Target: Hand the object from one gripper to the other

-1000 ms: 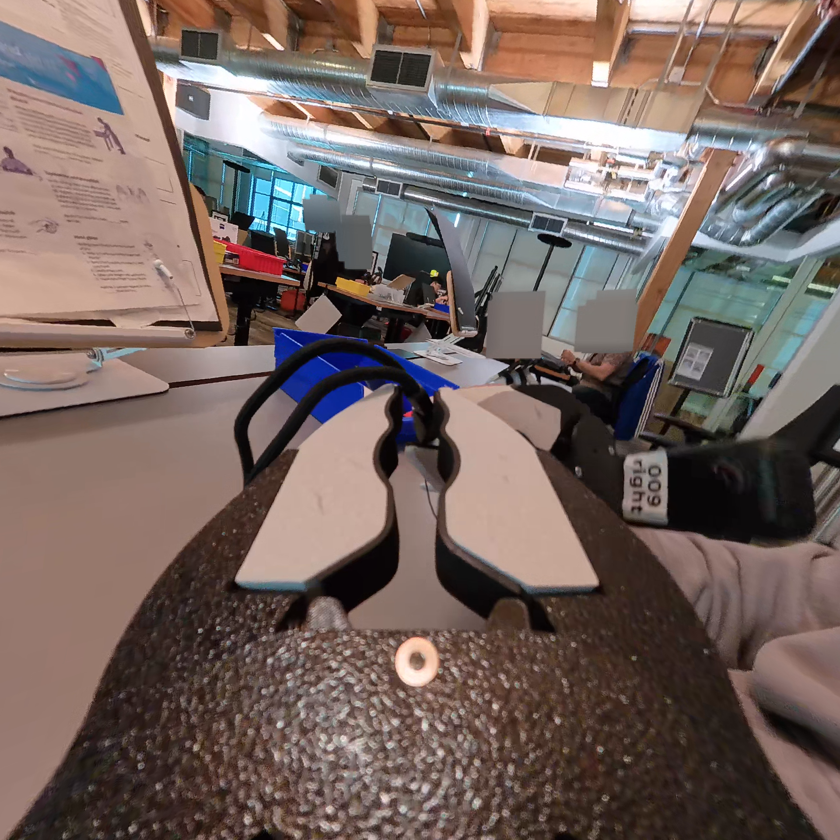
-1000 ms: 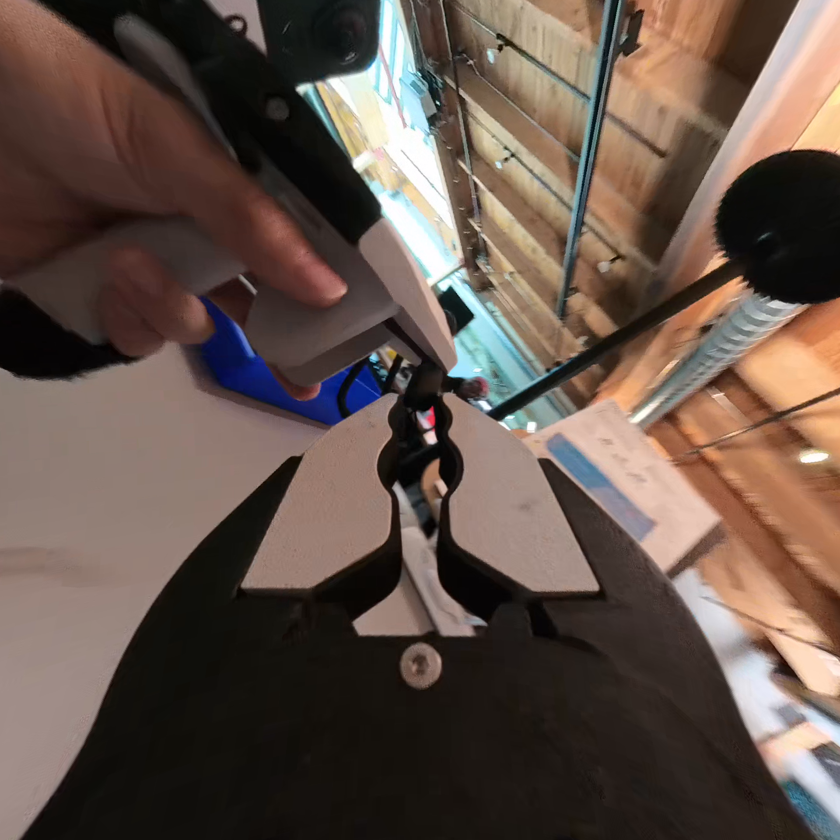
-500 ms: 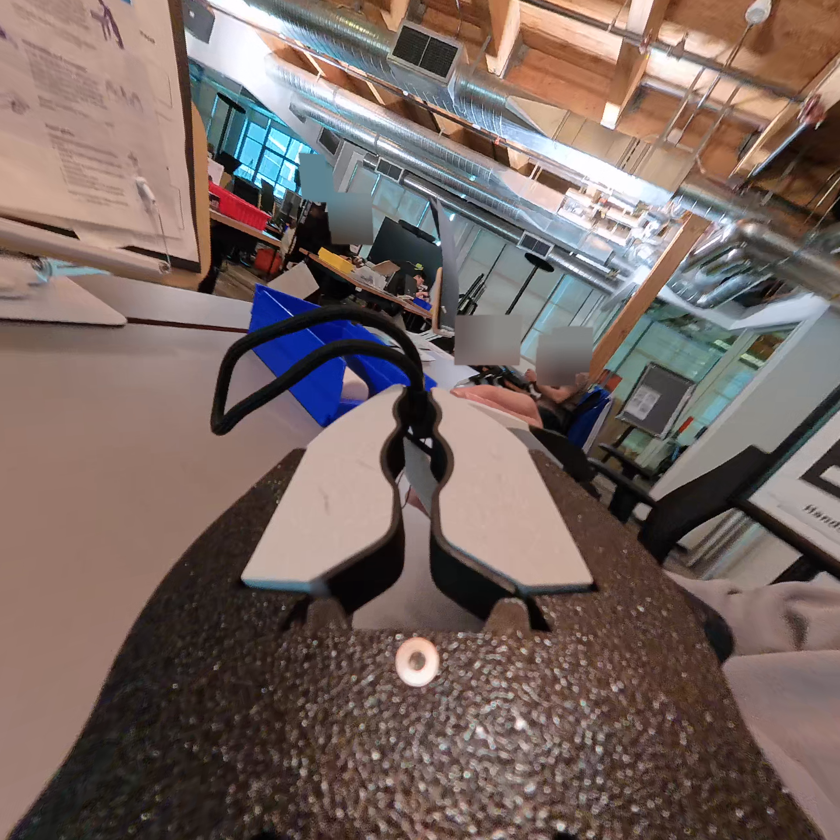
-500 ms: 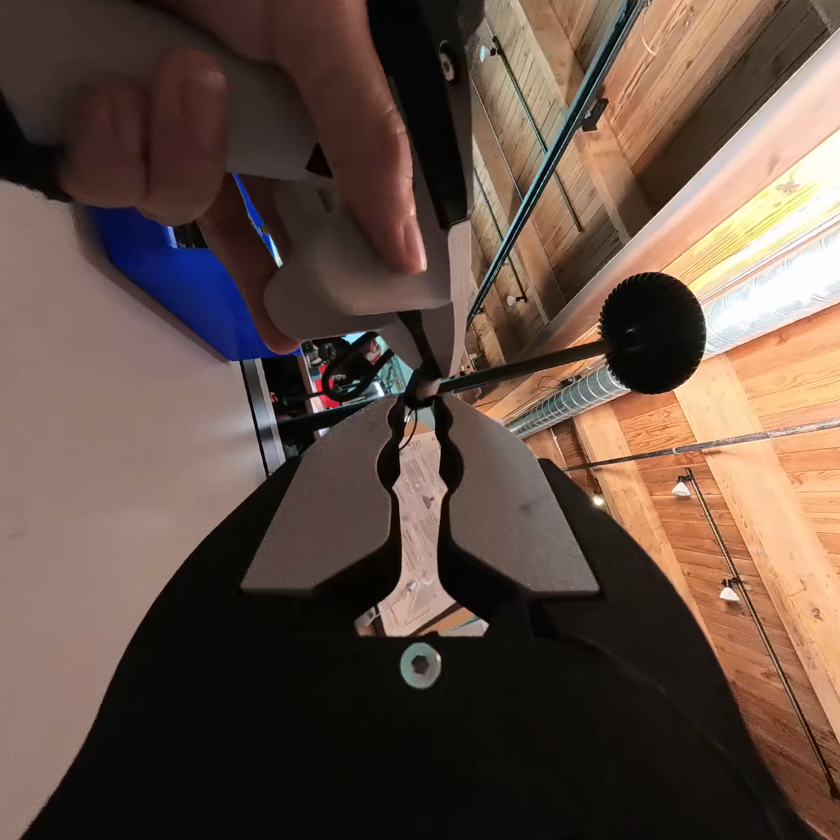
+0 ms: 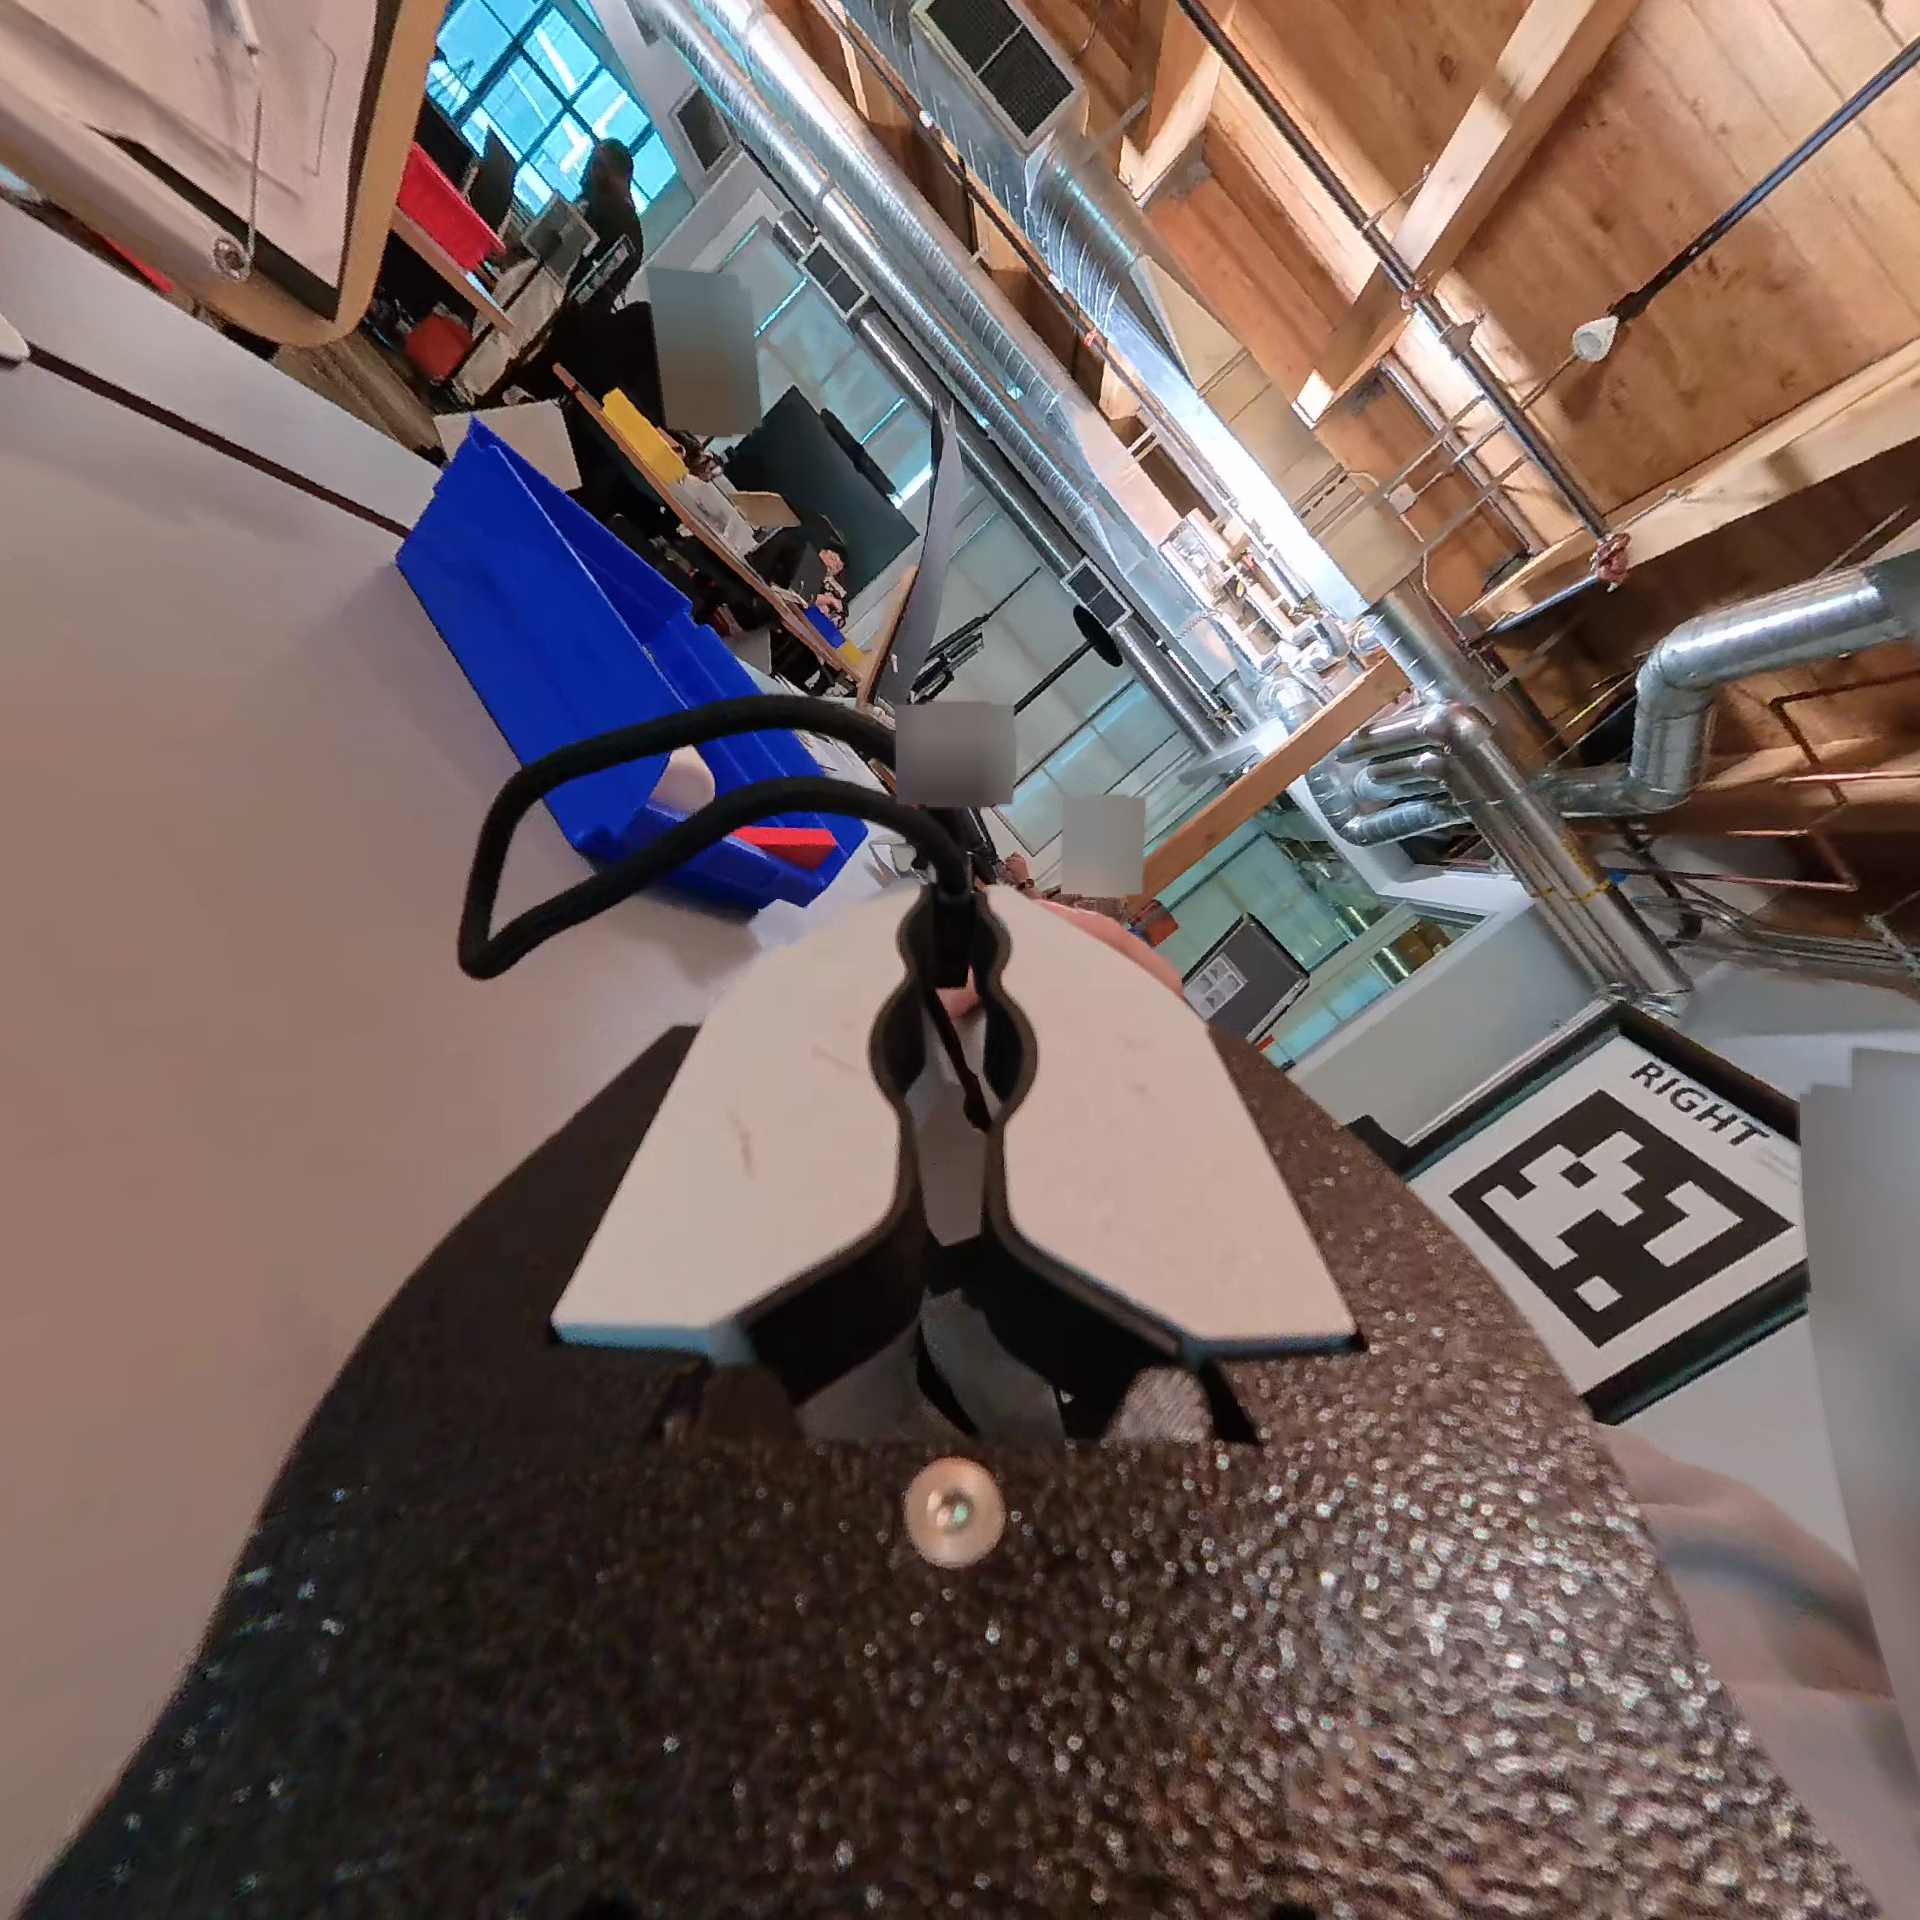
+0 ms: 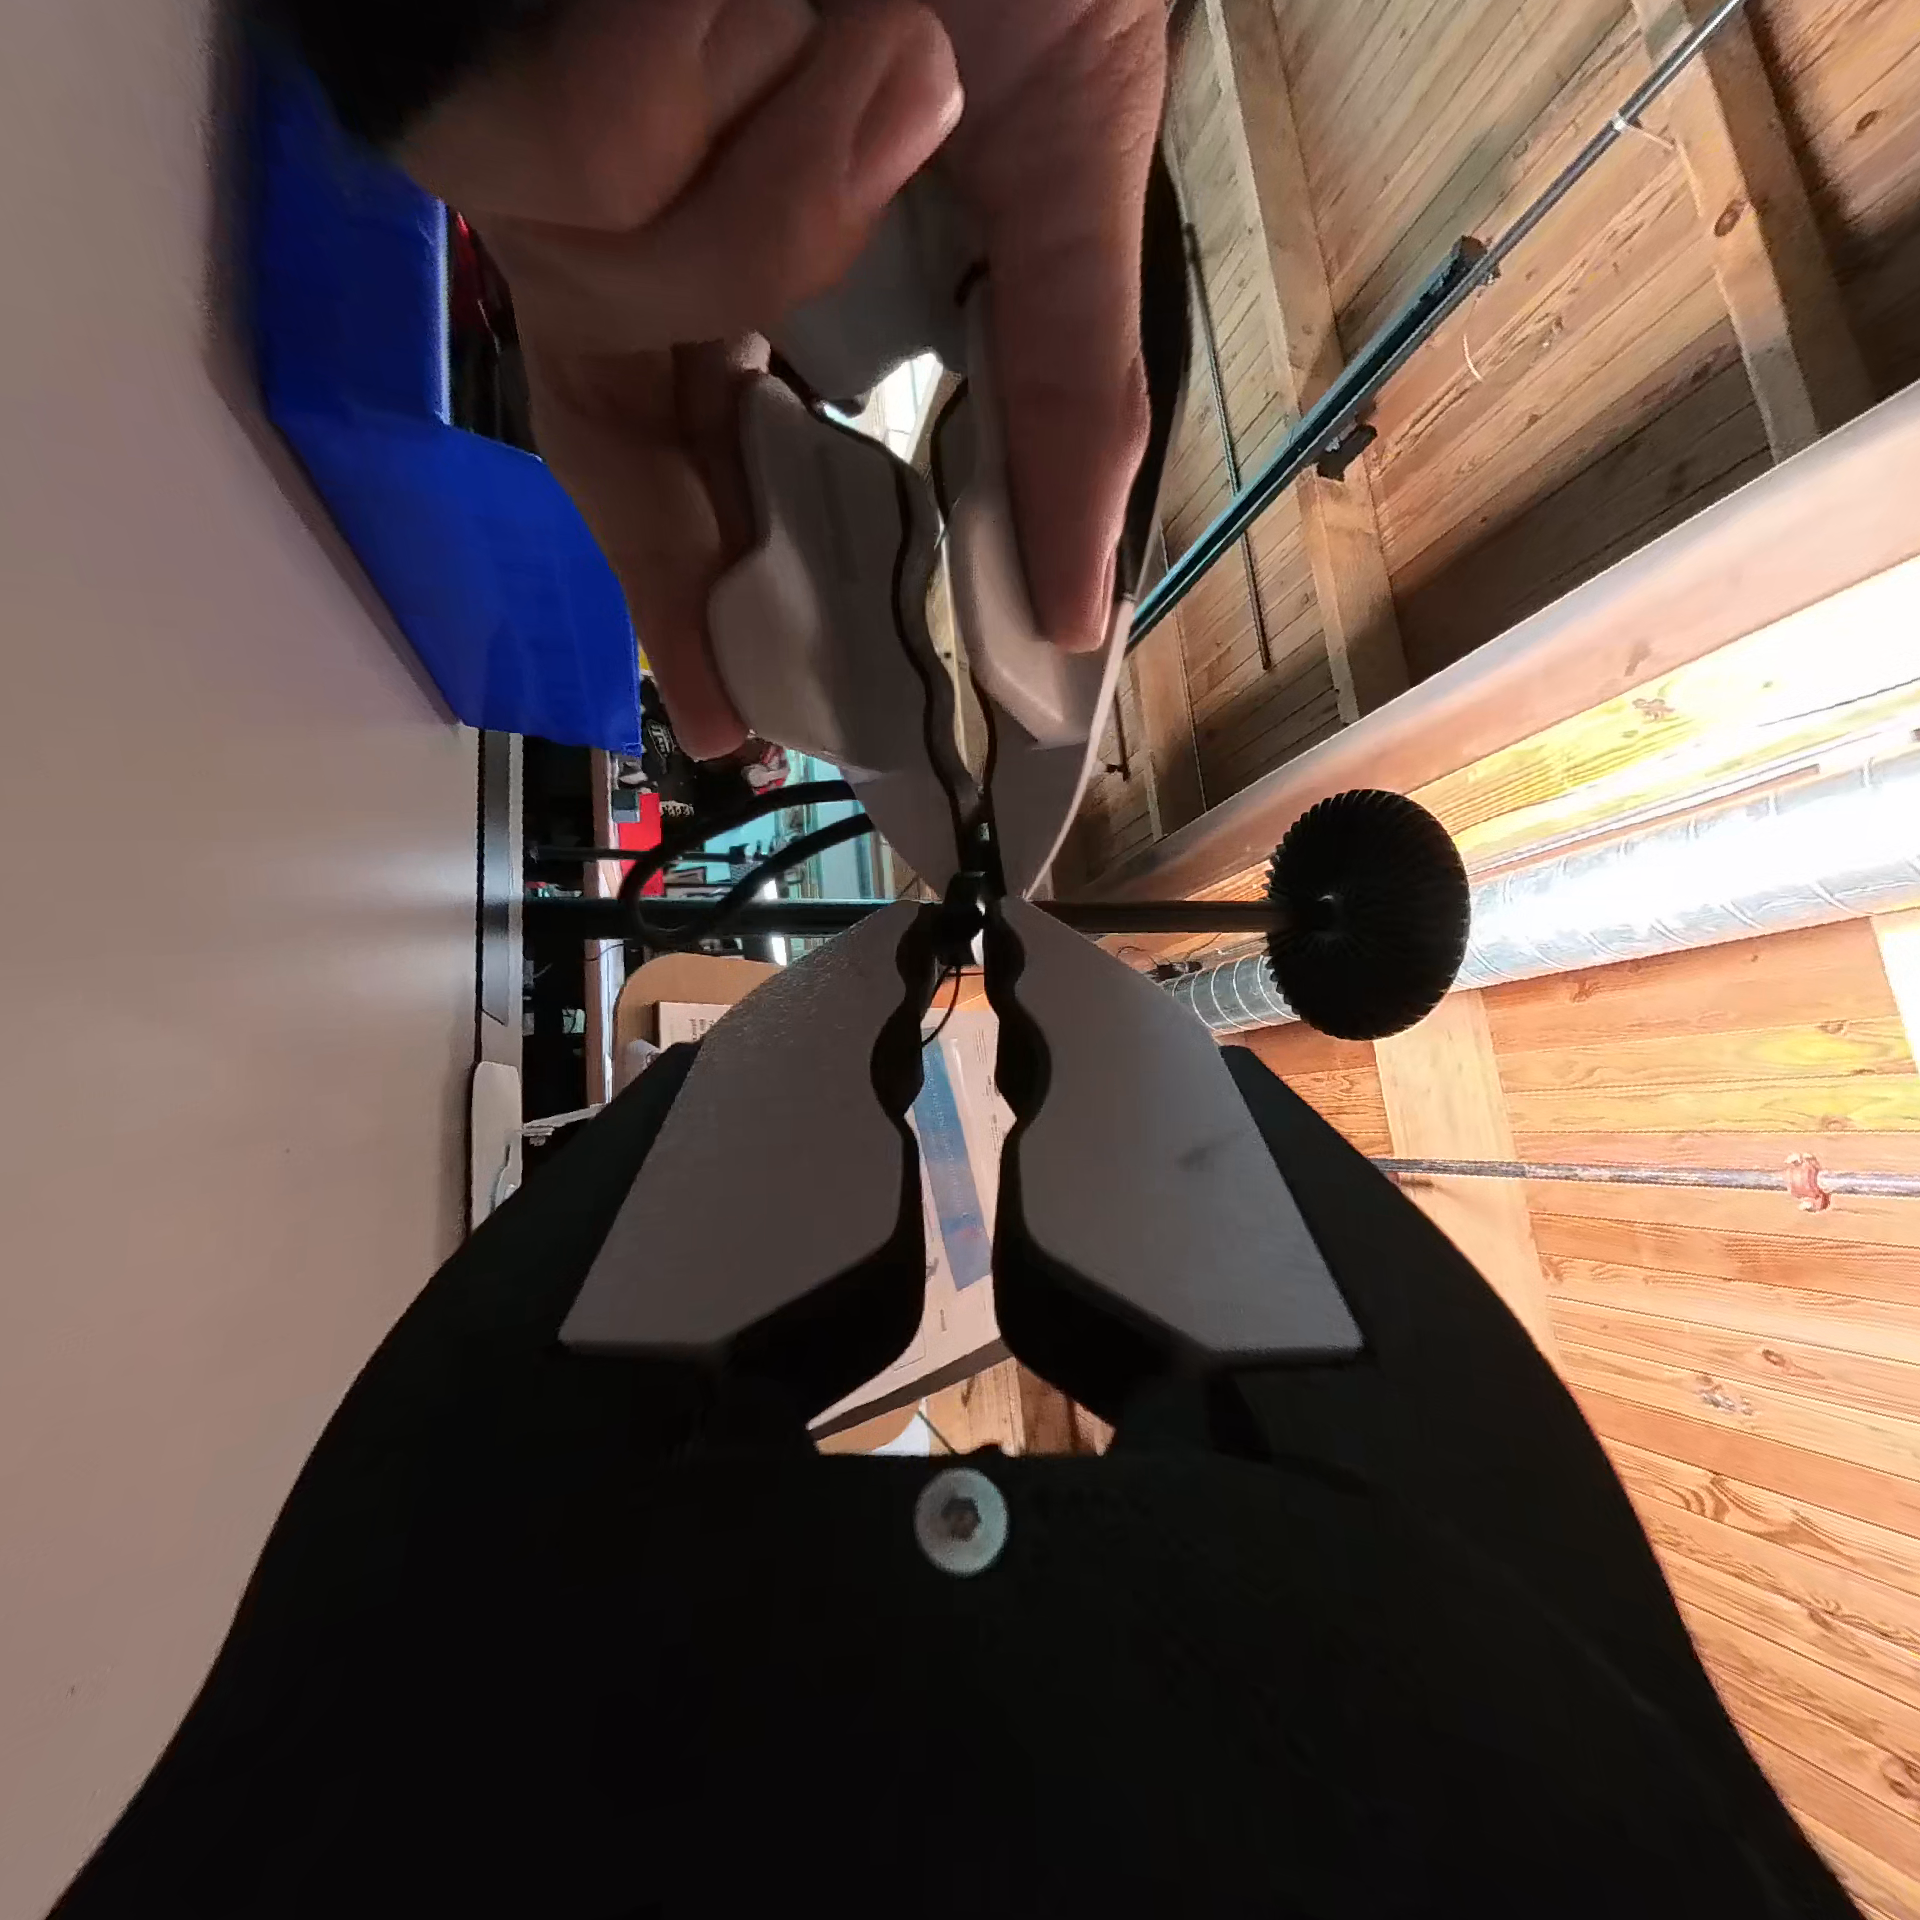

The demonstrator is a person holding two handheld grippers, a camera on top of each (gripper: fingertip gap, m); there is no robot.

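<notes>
A black elastic cord loop [image 5: 665, 730] is held in the air above the grey table [image 5: 208, 883]. My left gripper [image 5: 951, 914] is shut on the cord's knotted end, and the loop hangs out to the left of its tips. A thin tail of the cord lies between its fingers. In the right wrist view my right gripper [image 6: 961, 925] is shut on the same knot [image 6: 961, 902]. The left gripper [image 6: 971, 826] meets it tip to tip from above, held by a person's hand [image 6: 727, 156]. The right gripper's fingers are hidden in the left wrist view.
A blue bin [image 5: 582, 644] stands on the table behind the cord; it also shows in the right wrist view [image 6: 436, 499]. A board with paper sheets [image 5: 208, 135] is at the far left. A black-and-white square marker [image 5: 1621, 1216] is close on the right. A black lamp [image 6: 1361, 925] stands behind.
Both grippers have rolled and tilted, so both views have turned. They stay tip to tip on the cord's knot. The square marker has come into the left wrist view.
</notes>
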